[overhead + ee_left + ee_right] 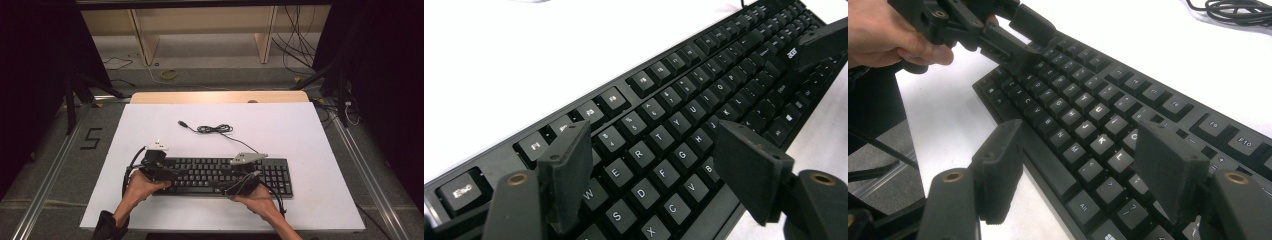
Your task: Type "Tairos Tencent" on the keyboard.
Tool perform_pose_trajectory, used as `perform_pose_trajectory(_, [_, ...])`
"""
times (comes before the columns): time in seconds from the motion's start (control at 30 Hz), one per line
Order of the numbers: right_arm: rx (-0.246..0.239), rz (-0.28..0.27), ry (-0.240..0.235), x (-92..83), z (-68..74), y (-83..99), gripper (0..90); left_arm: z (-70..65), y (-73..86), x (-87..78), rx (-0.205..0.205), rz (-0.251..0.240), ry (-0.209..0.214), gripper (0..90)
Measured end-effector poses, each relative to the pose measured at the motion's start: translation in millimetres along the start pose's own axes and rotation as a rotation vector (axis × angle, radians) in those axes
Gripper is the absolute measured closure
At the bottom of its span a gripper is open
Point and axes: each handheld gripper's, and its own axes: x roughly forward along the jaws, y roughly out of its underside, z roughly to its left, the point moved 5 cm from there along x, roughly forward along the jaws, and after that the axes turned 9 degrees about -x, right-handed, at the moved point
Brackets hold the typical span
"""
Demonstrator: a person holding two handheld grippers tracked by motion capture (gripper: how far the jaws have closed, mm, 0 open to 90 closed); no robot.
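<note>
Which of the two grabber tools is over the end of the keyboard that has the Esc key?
The left gripper. Its open jaws hover over the letter keys beside Esc on the keyboard; the right gripper hangs nearer the number pad end.

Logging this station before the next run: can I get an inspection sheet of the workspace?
Surface: white board on a table, clean.
Job's things: black keyboard lying flat near the front edge.
Clutter: nothing seen.
Grippers: left gripper open above the letter keys; right gripper open above the keyboard's right half, nothing held.
Cables: keyboard's USB cable partly coiled behind it, plug loose.
Surroundings: wooden shelving and loose floor wires beyond the table.
</note>
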Motion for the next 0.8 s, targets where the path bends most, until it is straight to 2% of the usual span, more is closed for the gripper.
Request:
perform_pose_trajectory(0.3, [-0.004, 0.004, -0.002, 4.6, 0.6, -2.7, 37.1, -0.3, 2.2, -5.4, -0.002, -0.037, 0.013, 28.7])
perform_pose_trajectory(0.8, [-0.009, 0.015, -0.007, 10.9, -0.5, -7.0, 42.6, -1.8, 7.8, -10.6, -0.005, -0.059, 0.027, 28.1])
